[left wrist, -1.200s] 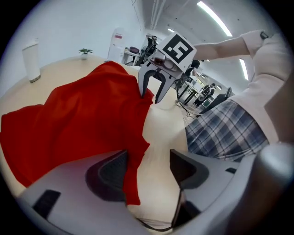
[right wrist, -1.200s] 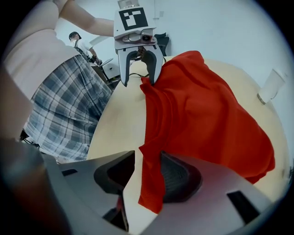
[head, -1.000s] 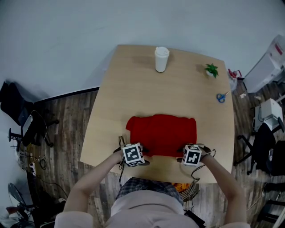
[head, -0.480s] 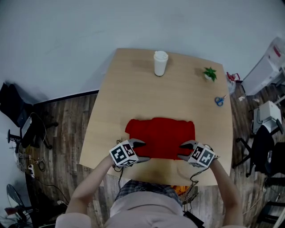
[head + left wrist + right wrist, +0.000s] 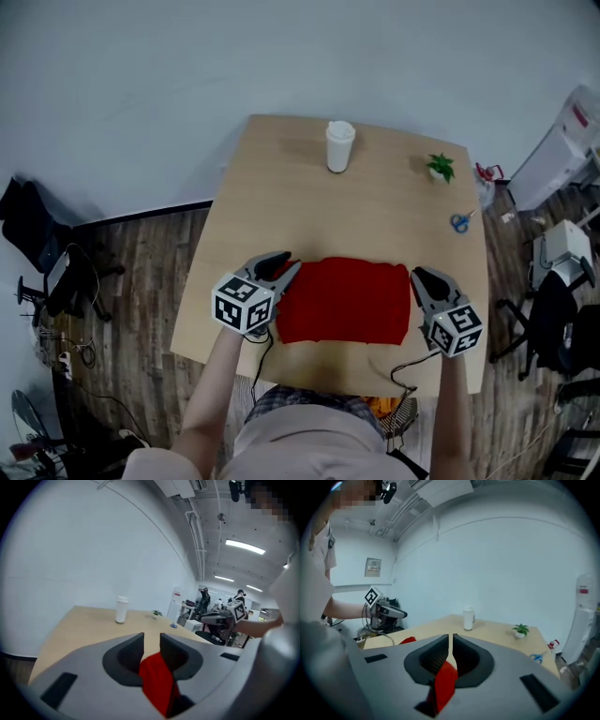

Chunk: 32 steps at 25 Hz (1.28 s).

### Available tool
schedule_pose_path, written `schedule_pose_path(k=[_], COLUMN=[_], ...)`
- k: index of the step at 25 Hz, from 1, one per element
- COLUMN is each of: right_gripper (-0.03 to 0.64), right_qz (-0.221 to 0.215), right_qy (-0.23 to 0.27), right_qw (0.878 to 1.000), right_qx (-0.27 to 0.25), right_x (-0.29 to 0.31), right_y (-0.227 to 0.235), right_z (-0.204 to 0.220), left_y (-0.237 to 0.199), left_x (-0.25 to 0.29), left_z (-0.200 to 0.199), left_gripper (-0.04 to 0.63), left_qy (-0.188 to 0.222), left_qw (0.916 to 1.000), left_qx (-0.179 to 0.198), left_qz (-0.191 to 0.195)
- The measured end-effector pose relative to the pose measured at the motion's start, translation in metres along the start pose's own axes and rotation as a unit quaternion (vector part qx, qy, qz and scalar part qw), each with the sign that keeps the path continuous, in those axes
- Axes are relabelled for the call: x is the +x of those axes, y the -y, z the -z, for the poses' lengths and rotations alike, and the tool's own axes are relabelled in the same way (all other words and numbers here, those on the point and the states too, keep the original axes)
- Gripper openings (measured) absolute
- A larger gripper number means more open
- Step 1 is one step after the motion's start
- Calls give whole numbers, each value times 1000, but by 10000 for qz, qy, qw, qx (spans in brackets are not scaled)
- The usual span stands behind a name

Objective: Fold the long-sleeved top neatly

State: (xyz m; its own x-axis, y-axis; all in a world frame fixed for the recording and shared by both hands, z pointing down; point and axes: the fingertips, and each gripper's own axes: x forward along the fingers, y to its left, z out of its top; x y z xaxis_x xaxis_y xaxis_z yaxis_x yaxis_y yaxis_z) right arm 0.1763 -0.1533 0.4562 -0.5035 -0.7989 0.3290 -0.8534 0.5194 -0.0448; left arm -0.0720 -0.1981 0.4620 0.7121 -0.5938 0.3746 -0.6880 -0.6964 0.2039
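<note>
Long-sleeved top (image 5: 345, 302), one red garment bunched into a rough rectangle, sits on the near half of the single wooden table (image 5: 281, 187). Two grippers flank it: the left gripper (image 5: 284, 265) at its left edge and the right gripper (image 5: 422, 277) at its right edge, each with jaws closing on a pinch of red cloth. Well apart, farther back, stand one white cup (image 5: 339, 147), one small potted plant (image 5: 439, 168) and one pair of blue scissors (image 5: 459, 222).

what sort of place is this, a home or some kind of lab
Most likely an open-plan office or lab: strip lights and bare pipes on the ceiling, office chairs beside the wooden table, other people in the background.
</note>
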Motion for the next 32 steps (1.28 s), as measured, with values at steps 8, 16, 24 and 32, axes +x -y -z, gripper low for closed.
schedule_pose_path(k=[8,16,24,32], right_gripper=[8,8,8,8], right_qz=[1417,2060,2244,2279], right_qy=[1097,1467,1442,1537], right_qw=[9832,9660,9625,9606], right_qx=[358,533,500,407], right_x=[-34,-66,-73,-74], right_y=[42,47,46,45], right_z=[-32,-29,-24,-32], left_y=[-16,-19,-17,-15], left_x=[-23,-33,-35,-35], left_z=[-45,-48,-47,-48], left_gripper=[3,2,2,2], left_qy=[978,1215,1201,1244], left_qw=[9887,9823,9826,9829], left_qx=[323,351,384,385], left_qz=[-1092,-1379,-1363,-1302])
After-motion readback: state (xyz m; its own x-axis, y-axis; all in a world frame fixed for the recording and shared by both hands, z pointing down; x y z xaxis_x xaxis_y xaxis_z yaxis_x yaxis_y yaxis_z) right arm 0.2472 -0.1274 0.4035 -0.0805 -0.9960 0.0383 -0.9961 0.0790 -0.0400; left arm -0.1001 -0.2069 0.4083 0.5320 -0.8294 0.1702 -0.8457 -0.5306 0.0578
